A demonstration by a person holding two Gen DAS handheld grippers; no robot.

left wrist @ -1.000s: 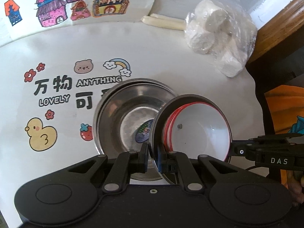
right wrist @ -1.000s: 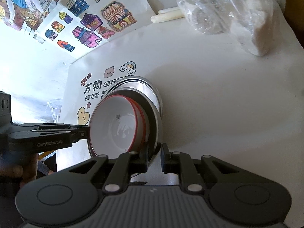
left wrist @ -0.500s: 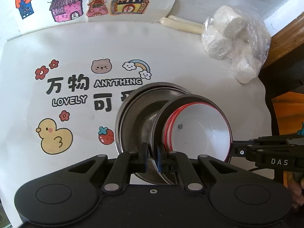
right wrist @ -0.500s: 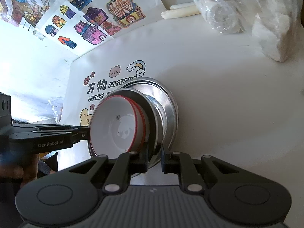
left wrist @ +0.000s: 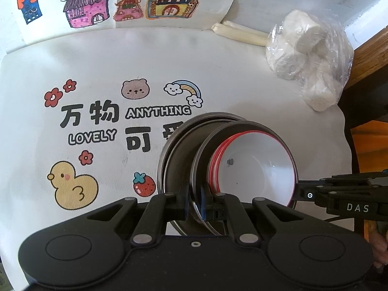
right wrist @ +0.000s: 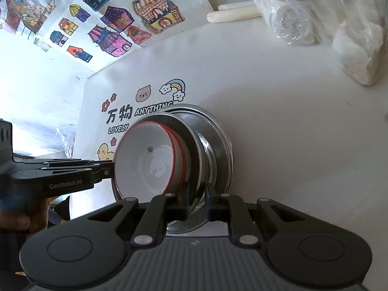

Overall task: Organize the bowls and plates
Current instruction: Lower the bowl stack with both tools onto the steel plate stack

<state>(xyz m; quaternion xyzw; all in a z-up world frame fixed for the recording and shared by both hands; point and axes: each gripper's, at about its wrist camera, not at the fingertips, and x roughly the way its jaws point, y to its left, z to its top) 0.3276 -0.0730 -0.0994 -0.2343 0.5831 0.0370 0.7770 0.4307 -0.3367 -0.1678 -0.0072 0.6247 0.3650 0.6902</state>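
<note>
White bowls with red rims (left wrist: 254, 169) sit nested in a shallow steel dish (left wrist: 206, 145). My left gripper (left wrist: 195, 206) is shut on the dish's near rim. My right gripper (left wrist: 297, 191) pinches the opposite rim. The stack hangs tilted just over a larger steel basin (left wrist: 174, 160) that rests on the table. In the right wrist view, my right gripper (right wrist: 197, 203) is shut on the steel dish (right wrist: 194, 140), with the white bowls (right wrist: 150, 165) inside it. My left gripper (right wrist: 110, 169) holds the far rim, and the basin (right wrist: 218, 140) lies behind.
A clear bag of white rolls (left wrist: 310, 55) and two pale sticks (left wrist: 242, 34) lie at the table's back right. Paper with coloured house drawings (left wrist: 121, 0) leans at the back. The table covering (left wrist: 97, 72) carries cartoon prints; its edge drops off at the right.
Both grippers have carried the stack sideways and slightly down over the steel basin, which it now covers more. Both grips are unchanged.
</note>
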